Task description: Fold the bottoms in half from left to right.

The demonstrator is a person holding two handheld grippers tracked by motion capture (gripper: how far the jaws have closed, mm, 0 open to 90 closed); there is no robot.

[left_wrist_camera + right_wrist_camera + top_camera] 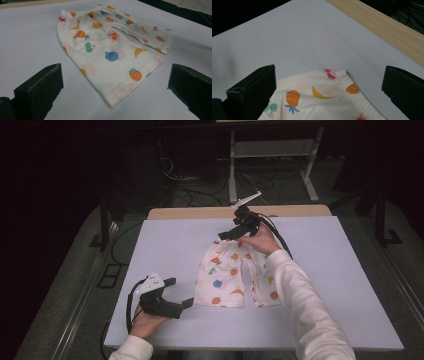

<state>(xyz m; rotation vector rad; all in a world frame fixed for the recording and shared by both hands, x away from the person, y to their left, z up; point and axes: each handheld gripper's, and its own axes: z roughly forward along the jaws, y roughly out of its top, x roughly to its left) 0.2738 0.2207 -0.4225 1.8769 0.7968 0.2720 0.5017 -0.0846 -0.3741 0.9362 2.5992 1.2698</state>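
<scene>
Flat on the white worktop (165, 245) lies one pair of small white shorts (235, 275) printed with coloured fruit, its gathered waistband toward the far edge and its two legs pointing back toward the person. Two grippers are in use, one in each hand. In the high view the left gripper (176, 293) is held low over the near left part of the worktop, just beside the hem of the left leg but apart from it; its jaws stand wide open with nothing between them, and the left gripper view shows the shorts (110, 50) lying ahead of both black jaws, untouched. At the far end, the right gripper (231, 234) hovers at the waistband, held by a hand in a white sleeve (305, 305); its jaws are also spread wide and grip nothing, and in the right gripper view the elastic waistband (347, 82) sits between them and a little beyond. One strip of bare wood (384, 27) runs along the worktop's far edge. Open white surface stretches to the left, right and far side of the shorts, and the hems lie well short of the near edge.
</scene>
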